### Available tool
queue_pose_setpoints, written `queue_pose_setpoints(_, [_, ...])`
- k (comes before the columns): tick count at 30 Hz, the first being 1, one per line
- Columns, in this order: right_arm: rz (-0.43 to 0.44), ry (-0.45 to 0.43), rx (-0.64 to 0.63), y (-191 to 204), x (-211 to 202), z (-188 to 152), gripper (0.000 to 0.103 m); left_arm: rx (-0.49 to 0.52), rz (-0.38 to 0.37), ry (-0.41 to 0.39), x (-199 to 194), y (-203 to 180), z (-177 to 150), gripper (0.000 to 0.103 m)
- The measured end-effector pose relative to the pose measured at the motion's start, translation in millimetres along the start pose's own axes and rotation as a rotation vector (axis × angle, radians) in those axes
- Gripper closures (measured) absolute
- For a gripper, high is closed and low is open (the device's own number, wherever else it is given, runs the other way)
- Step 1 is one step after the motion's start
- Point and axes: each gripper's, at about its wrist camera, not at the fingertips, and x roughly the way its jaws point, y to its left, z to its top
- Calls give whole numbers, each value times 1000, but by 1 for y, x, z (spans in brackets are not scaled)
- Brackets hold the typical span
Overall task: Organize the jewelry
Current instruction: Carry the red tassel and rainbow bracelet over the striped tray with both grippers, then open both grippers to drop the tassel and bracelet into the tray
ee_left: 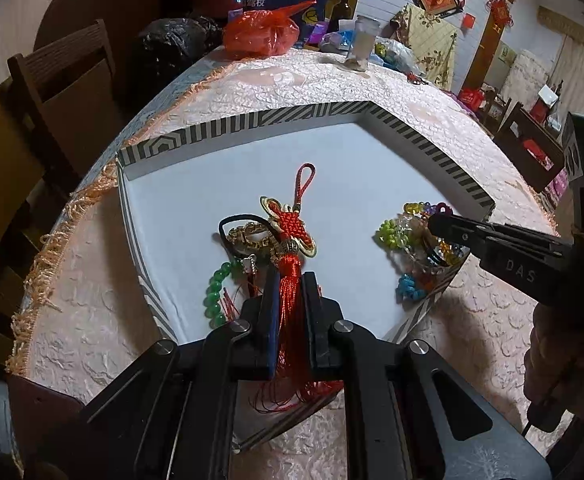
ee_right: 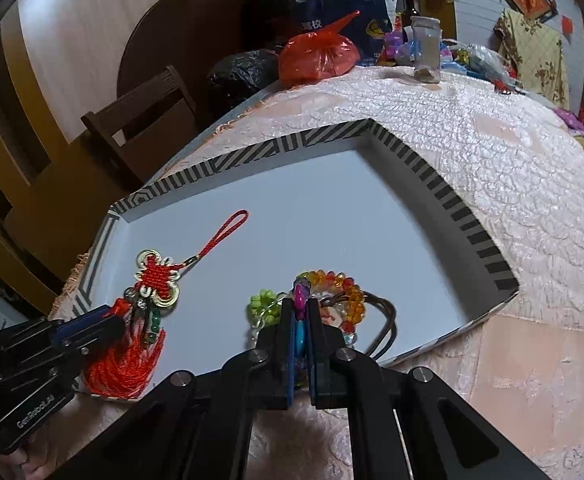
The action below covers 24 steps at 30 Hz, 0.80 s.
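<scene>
Left wrist view: left tongs [ee_left: 292, 280] clamped on red tassel [ee_left: 290, 280], knot ahead over tray [ee_left: 227, 128].

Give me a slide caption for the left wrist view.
Left tool shut on red knot tassel over the striped tray; right tool among colourful bead bracelets.

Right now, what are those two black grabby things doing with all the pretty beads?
A person is sorting jewelry into a shallow striped box on the table. The left gripper has its fingers shut on the tassel of a red knot charm, which lies in the box by a green bead bracelet. The right gripper is shut on a string of colourful beads, over a pile of bright bracelets near the box's front edge.
</scene>
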Motion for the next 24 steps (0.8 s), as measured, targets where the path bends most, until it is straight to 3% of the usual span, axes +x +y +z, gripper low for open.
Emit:
queue_pose_setpoints(17, [8, 19, 1, 3, 1, 1, 97, -17, 7, 12, -2, 5, 3, 91])
queue_pose_setpoints(18, [6, 19, 0, 3, 0, 1, 97, -18, 7, 12, -3, 5, 4, 85])
queue_pose_setpoints(20, [6, 15, -1, 4, -2, 2, 95, -27, 21, 12, -3, 5, 6, 61])
queue_pose_setpoints(21, [3, 13, 0, 4, -3, 3, 88, -34, 26, 5, -5, 6, 6, 46])
queue_pose_setpoints(24, [-12, -22, 6, 4, -12, 6, 62, -42, 40, -19, -9, 6, 8, 40])
